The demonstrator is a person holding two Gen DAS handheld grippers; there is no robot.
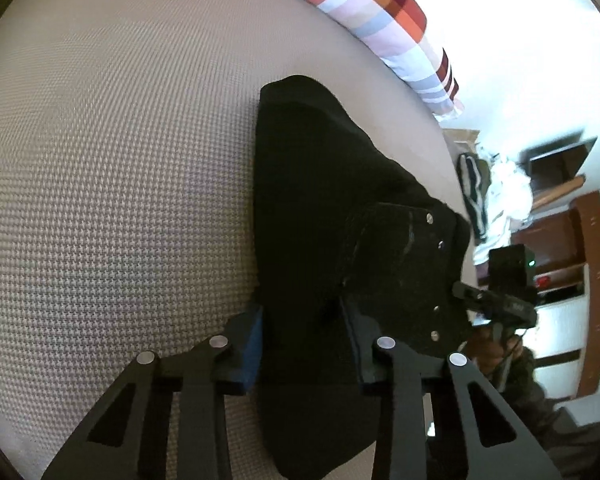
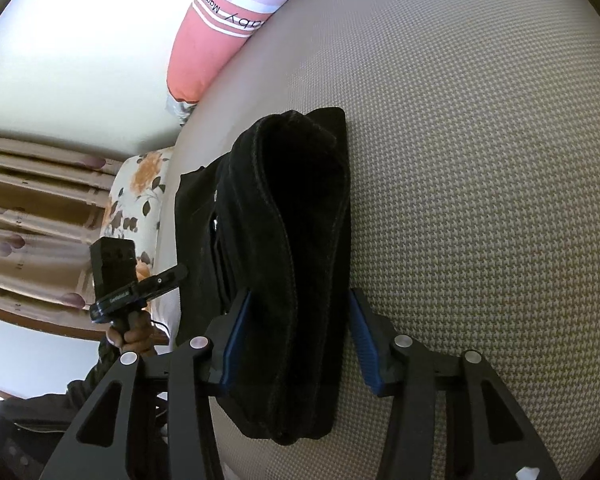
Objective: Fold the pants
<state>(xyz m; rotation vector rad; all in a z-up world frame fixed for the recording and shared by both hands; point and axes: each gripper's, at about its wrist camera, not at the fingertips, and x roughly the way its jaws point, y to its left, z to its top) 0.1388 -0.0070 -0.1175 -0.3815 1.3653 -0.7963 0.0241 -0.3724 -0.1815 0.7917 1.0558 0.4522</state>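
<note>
A: Black pants, folded thick, on woven beige mattress?
B: Yes. Left gripper clamps one end.
A: Right gripper?
B: Spread around the bundle, far pad apart from it. Striped pillow behind.

One pair of black pants, folded into a bundle. One patterned pillow, upper right of the left wrist frame. Two grippers: left gripper, right gripper, each with two blue-padded fingers.
</note>
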